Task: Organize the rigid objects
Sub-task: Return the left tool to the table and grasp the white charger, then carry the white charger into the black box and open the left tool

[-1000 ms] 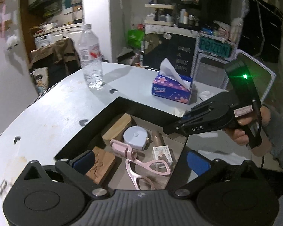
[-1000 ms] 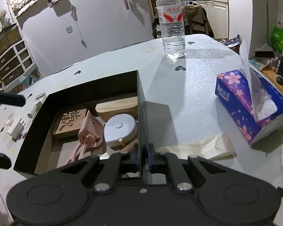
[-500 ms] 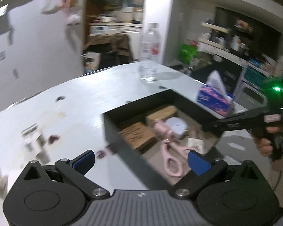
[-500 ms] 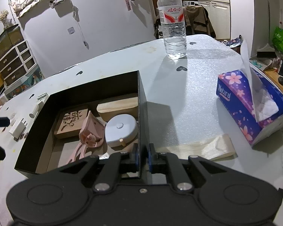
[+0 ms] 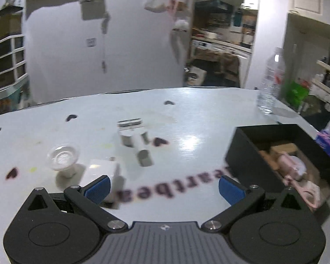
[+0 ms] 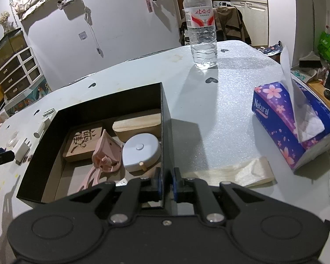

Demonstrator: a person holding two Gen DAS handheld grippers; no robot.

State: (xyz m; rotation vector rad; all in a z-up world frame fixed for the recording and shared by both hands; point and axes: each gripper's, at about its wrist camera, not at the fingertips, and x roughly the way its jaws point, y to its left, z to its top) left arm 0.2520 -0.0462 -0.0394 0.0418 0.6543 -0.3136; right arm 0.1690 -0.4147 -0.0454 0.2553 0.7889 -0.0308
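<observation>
Black card walls of the box (image 6: 165, 118) are pinched between the pads of the right gripper (image 6: 166, 183), which is clenched on the near right-hand wall and steadies it on the worktop (image 6: 220, 101). Inside, ahead and to the left of that gripper, lie a carved wooden block (image 6: 82, 143), a plain wooden block (image 6: 138, 125), a round pale-blue case (image 6: 142, 150) and a pink tool (image 6: 105, 154).

The left gripper (image 5: 165, 189) hangs released, jaws wide with nothing between them, over the loose items outside the box. A white plug adapter (image 5: 103, 171) sits just ahead of its left pad, a clear suction cup (image 5: 62, 158) further left, and blurred small cylinders (image 5: 134, 140) ahead near the centre line. The box (image 5: 275, 154) is off to its right.

The step in hand looks like picking the next loose piece, most likely the adapter, since it is nearest. To do it well, I would shift the left gripper a little leftward so the adapter sits midway between the pads, square the pads to its flat sides rather than its corners, lower until the tips almost meet the worktop, then close firmly. Its smooth faces could slip, so a low, centred bite matters. Keep the right gripper's hold unchanged so the box does not slide when the piece is dropped in.
</observation>
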